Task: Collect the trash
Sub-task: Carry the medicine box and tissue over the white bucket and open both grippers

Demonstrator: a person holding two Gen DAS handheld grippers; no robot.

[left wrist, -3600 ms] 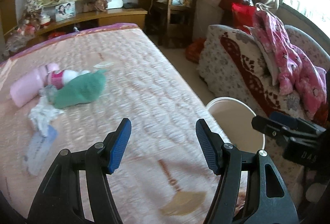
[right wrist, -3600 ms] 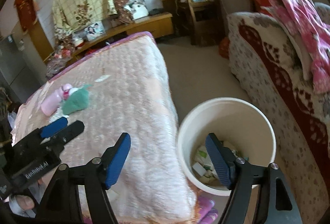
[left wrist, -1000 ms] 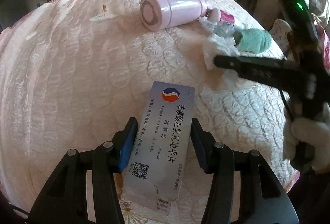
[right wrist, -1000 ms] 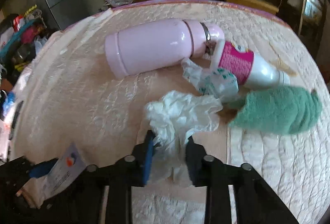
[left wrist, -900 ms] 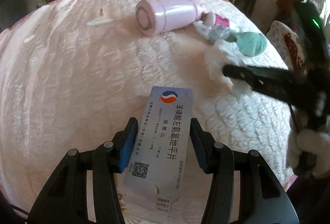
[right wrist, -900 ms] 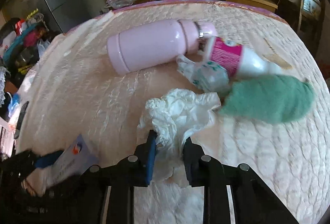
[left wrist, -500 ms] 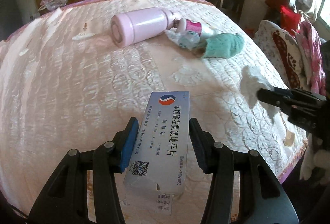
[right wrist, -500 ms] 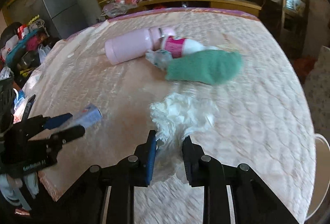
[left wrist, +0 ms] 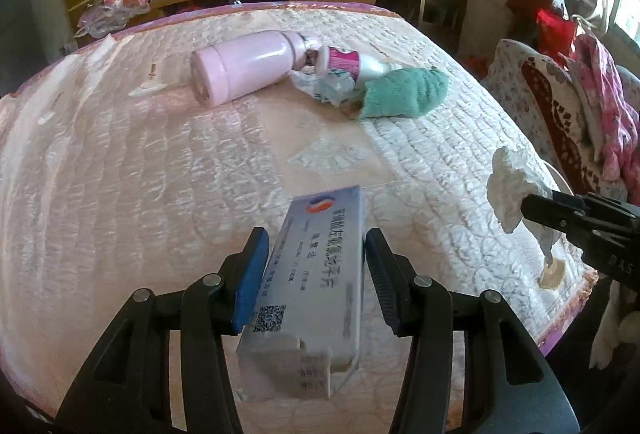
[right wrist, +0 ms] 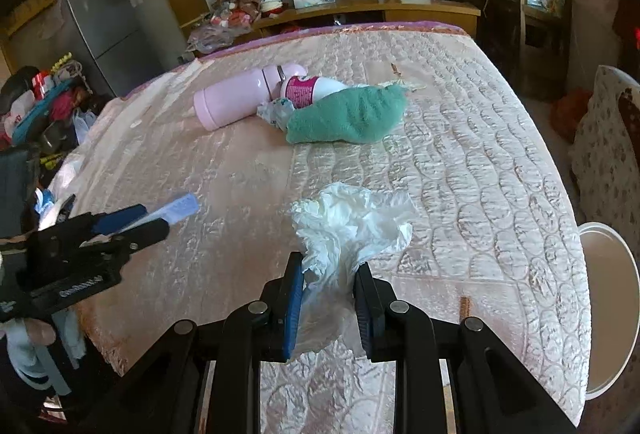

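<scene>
On the left, a box (left wrist: 308, 298) is held between the jaws of the left gripper (left wrist: 312, 270). The jaws have just been closing, and the blue pads (left wrist: 250, 276) are pressed on the long sides of the box. The box is grey-white with printed characters, a round logo at the far end and a square code near the pads; the near end looks dented. It is lifted above the bed (left wrist: 120, 174), with its far end pointing away from the camera. In the right wrist view the same box (right wrist: 176, 208) is seen edge-on, sticking out from the left gripper (right wrist: 132, 222) at the left side of the bed (right wrist: 480, 162).

In the middle of the bed, further back, a flask (left wrist: 244, 66) is laid on its side. Its cap end is touching a bottle (left wrist: 348, 62) with a pink label, also on its side. A crumpled wrapper (left wrist: 328, 88) is seen just in front of the bottle, and a green cloth (left wrist: 404, 92) is placed against it on the right.

Toward the right, a tissue (right wrist: 352, 230) is gripped by the right gripper (right wrist: 328, 298); its jaws are closed tightly on the lower part, and the crumpled upper part spreads out above the pads. In the left wrist view the tissue (left wrist: 510, 186) is seen at the tip of the right gripper (left wrist: 532, 208), over the right edge of the bed.

At the far right, beside the bed and lower than it, a white bin (right wrist: 612, 310) is partly seen. What it contains cannot be told.
</scene>
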